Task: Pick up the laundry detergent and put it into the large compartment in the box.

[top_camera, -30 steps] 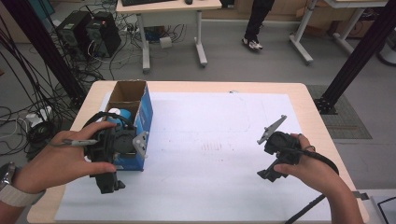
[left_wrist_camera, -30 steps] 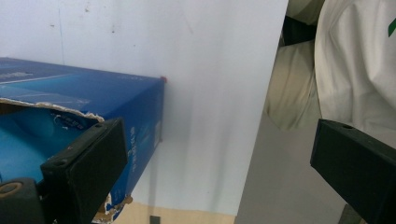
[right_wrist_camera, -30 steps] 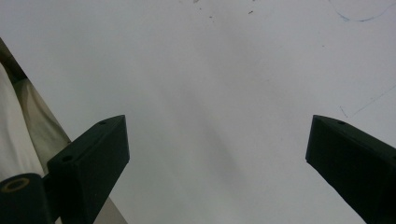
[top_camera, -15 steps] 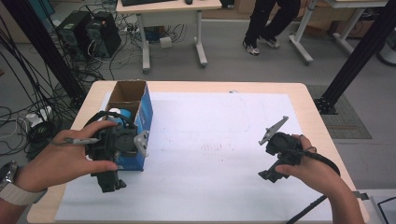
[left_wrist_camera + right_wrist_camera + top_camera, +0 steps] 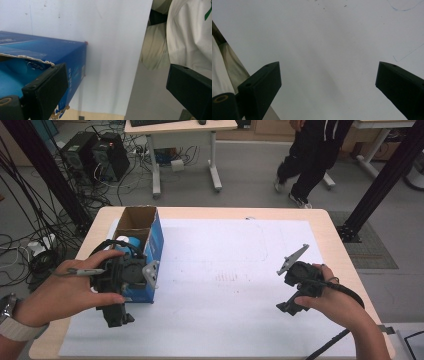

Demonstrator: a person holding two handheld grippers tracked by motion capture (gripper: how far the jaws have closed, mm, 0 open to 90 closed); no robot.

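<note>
An open-topped blue cardboard box [image 5: 151, 245] stands on the left of the white paper sheet [image 5: 225, 270]. A pale round object [image 5: 125, 242] lies inside it. My left gripper [image 5: 116, 316] is held at the box's near end, jaws pointing back toward the table's front edge. In the left gripper view my left gripper [image 5: 117, 75] is open, its one jaw beside the blue box [image 5: 42, 56] and its torn rim. My right gripper [image 5: 291, 307] hovers over the paper at the right. In the right gripper view it [image 5: 328, 75] is open with bare paper between the jaws.
The wooden table [image 5: 330, 227] shows around the sheet. Faint pen marks [image 5: 227, 276] sit mid-sheet. Beyond the table are a desk [image 5: 180, 127], computer towers [image 5: 95, 152], cables and a standing person [image 5: 310, 160]. A black frame post [image 5: 385, 180] rises at the right.
Both grippers have stayed almost where they were. The person at the back has stepped a little to the right.
</note>
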